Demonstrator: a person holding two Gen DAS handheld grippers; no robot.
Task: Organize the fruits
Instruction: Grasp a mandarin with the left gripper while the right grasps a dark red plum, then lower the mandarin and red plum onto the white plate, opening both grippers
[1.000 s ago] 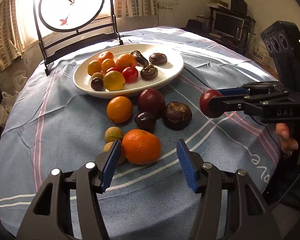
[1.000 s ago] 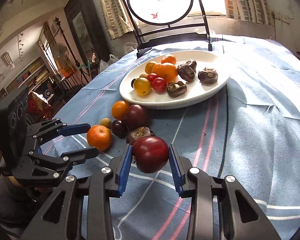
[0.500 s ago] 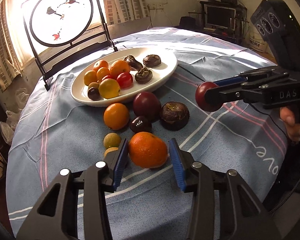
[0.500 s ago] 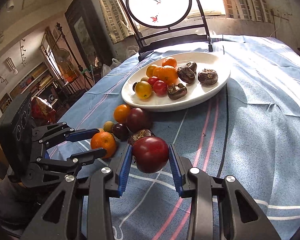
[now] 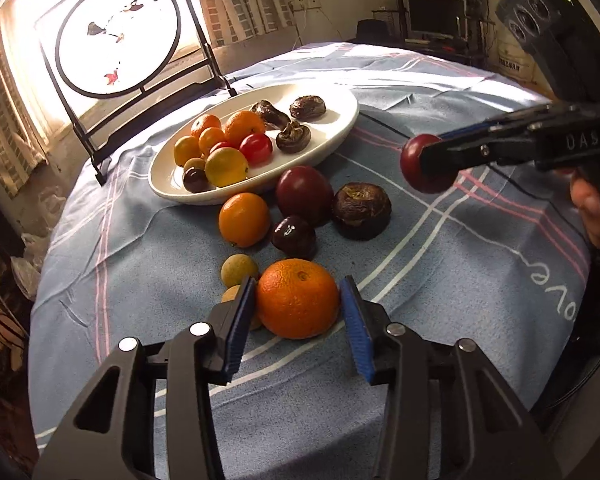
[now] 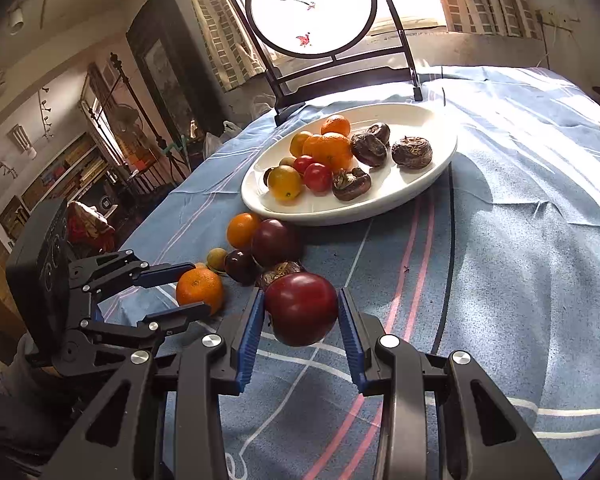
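The left gripper [image 5: 298, 312] has its blue-padded jaws on either side of a large round orange [image 5: 297, 298] that lies on the blue striped tablecloth [image 5: 440, 280]; the left pad touches the peel, while a thin gap shows at the right pad, so the jaws are nearly closed around the fruit but do not yet clamp it. Just behind the left finger lie two small tan round fruits [image 5: 239, 270]. Farther ahead of these jaws sit a smaller orange [image 5: 244, 219], a small dark glossy plum [image 5: 294, 237], a large dark red plum [image 5: 304, 194] and a wrinkled brown fruit [image 5: 361, 210], close together.

The right gripper [image 6: 300, 320] is clamped on a dark red round plum [image 6: 301, 308], held clear above the cloth. To its left, the left gripper [image 6: 180, 292] brackets the large orange [image 6: 200, 290].

Beyond both grippers, a white oval plate [image 6: 380, 204] holds oranges, yellow and red small fruits and three wrinkled brown ones. A black-framed round screen [image 6: 312, 8] stands behind it.
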